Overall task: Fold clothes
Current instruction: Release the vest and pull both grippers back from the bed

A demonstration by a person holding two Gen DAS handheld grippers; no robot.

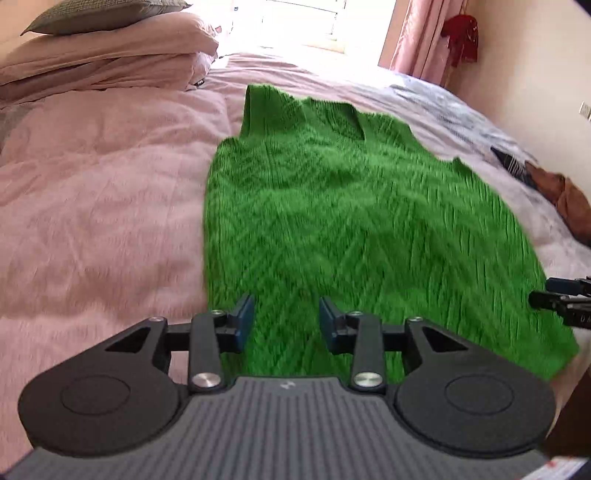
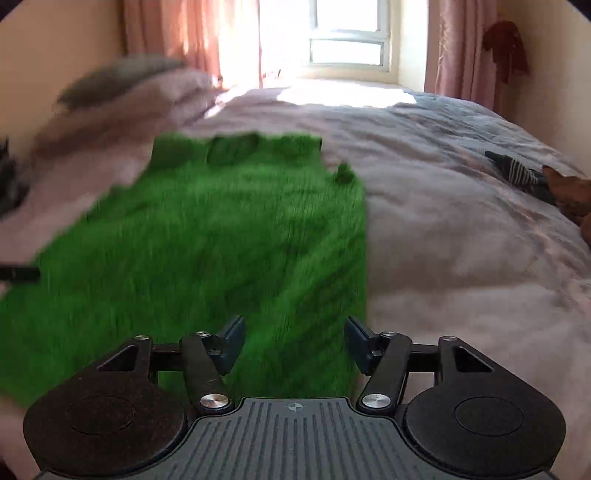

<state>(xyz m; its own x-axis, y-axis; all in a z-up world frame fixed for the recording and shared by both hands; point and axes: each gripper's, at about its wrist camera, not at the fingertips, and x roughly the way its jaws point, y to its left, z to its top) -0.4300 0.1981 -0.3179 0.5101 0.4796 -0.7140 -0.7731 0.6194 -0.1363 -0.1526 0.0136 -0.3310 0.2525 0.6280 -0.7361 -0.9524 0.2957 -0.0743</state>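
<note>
Hovering over a green knit sweater vest point(image 1: 332, 221) spread flat on the pink bedspread point(image 1: 92, 203).
Left gripper point(image 1: 287, 320) and right gripper point(image 2: 294, 341) both stood parted above its near hem, fingers grasping nothing.

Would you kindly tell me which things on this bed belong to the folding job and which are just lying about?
Part of the job:
- green knitted sweater, spread flat
- left tool, open
- right tool, open

Just lying about:
- pink folded bedding
- grey pillow
- striped garment
- brown item
</note>
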